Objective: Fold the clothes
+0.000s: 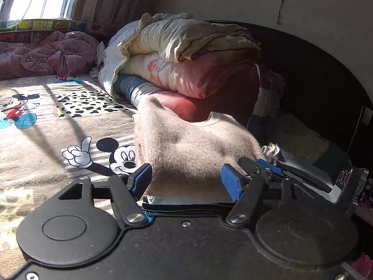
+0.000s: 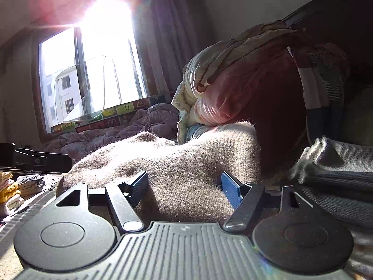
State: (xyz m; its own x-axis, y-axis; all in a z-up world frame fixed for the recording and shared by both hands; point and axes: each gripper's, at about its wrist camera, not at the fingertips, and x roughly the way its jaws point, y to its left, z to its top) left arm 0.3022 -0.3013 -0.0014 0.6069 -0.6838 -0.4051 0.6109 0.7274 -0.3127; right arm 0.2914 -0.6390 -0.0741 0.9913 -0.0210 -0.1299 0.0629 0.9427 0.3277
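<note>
- Left gripper: jaws open, the folded beige sweater lying between them on the bed sheet, long axis running straight ahead.
- Right gripper: jaws open astride the same sweater's near edge; neither of the 2 pairs of pads seems to press it.

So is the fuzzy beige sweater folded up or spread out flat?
Folded, mostly. The beige sweater lies as a compact bundle on the bed, neckline showing at its far end.

Harsh sun floods through a curtained window onto a cartoon-print bedsheet; stacked quilts (cream over pink) hide a dark headboard.
</note>
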